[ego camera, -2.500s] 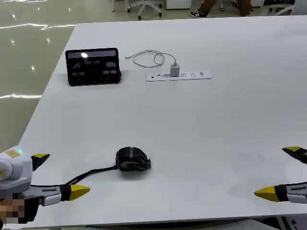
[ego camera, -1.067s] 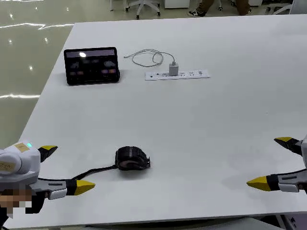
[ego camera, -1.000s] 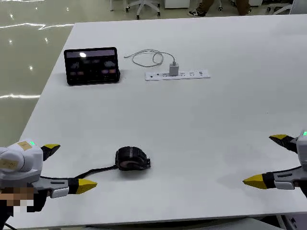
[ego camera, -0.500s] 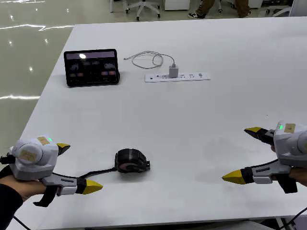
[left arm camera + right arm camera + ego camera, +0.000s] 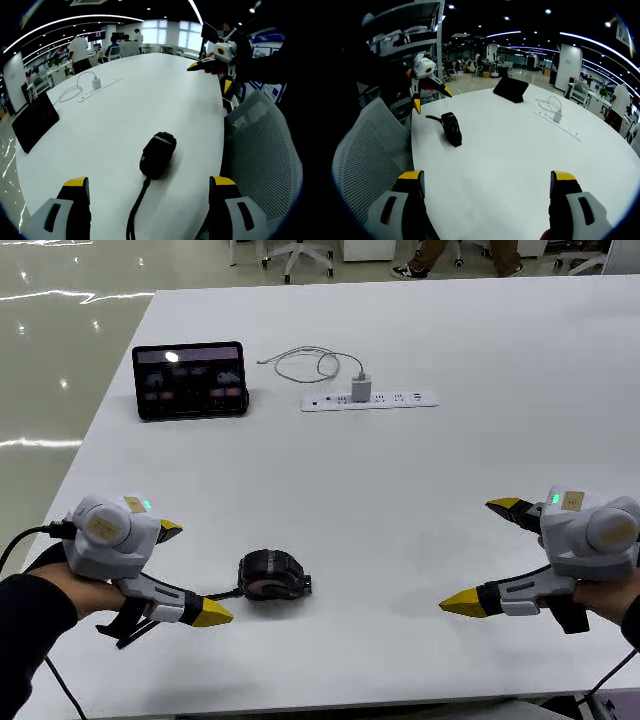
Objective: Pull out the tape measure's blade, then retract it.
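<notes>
A black tape measure [image 5: 271, 576] lies on the white table [image 5: 400, 490], its black strap [image 5: 218, 594] trailing left; no blade is drawn out. In the left gripper view the tape measure [image 5: 157, 154] lies ahead between the jaws. My left gripper [image 5: 190, 573] stands open just left of it, yellow tips either side of the strap. My right gripper [image 5: 484, 554] is open at the right of the table, well apart from the tape measure [image 5: 451, 128], with nothing between its fingers. The left gripper [image 5: 429, 95] and the right gripper [image 5: 207, 64] each appear in the other's view.
A dark tablet [image 5: 191, 380] stands at the back left. A white power strip [image 5: 370, 400] with a plugged charger and coiled cable [image 5: 310, 363] lies behind the middle. A mesh chair [image 5: 260, 150] sits at the near table edge. People and office chairs are far off.
Both grippers have come forward over the table. The left one has closed in on the tape measure's strap side; the right has moved left. The tape measure has not moved.
</notes>
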### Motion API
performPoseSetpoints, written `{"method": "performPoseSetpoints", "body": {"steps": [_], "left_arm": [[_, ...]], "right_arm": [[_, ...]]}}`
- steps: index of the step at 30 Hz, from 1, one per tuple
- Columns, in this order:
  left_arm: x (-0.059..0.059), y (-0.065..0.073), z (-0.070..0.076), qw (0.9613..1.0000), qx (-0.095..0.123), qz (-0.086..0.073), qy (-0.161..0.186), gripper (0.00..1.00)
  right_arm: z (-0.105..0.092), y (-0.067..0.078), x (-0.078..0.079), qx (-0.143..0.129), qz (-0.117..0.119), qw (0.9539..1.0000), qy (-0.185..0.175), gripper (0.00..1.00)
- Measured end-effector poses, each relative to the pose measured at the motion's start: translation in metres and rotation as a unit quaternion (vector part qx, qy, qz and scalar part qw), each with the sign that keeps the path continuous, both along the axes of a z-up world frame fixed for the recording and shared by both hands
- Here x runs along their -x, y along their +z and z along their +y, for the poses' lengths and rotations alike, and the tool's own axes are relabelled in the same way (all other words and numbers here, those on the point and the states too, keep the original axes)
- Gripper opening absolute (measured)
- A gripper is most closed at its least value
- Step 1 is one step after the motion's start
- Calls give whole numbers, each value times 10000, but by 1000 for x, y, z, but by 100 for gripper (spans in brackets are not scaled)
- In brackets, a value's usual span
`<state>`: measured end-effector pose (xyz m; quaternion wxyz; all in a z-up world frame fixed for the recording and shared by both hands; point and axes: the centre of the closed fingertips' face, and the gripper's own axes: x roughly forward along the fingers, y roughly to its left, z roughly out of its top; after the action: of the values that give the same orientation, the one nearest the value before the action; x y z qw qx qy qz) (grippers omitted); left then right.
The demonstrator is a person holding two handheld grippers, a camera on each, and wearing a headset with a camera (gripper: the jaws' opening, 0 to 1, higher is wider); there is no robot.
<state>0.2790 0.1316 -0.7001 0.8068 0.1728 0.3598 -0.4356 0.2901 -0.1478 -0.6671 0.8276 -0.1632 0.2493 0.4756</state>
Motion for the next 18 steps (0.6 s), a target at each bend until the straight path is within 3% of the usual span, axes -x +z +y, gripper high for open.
{"method": "performPoseSetpoints", "body": {"steps": [6,9,12,16,18], "left_arm": [[-2,-3,-15,9991,-181,82,-378,95],[-4,-7,-22,9972,-356,100,-644,93],[-9,-7,-30,9965,-360,145,-746,93],[-14,-10,-36,9927,-548,152,-1063,90],[-15,-13,-37,9902,-679,268,-1191,88]], "right_arm": [[13,-1,-1,-74,3,9999,106,100],[21,-4,1,18,-6,9996,267,98],[27,-8,1,97,-28,9993,374,99],[34,-9,1,77,1,9988,477,97],[38,-11,0,67,40,9987,511,97]]}}
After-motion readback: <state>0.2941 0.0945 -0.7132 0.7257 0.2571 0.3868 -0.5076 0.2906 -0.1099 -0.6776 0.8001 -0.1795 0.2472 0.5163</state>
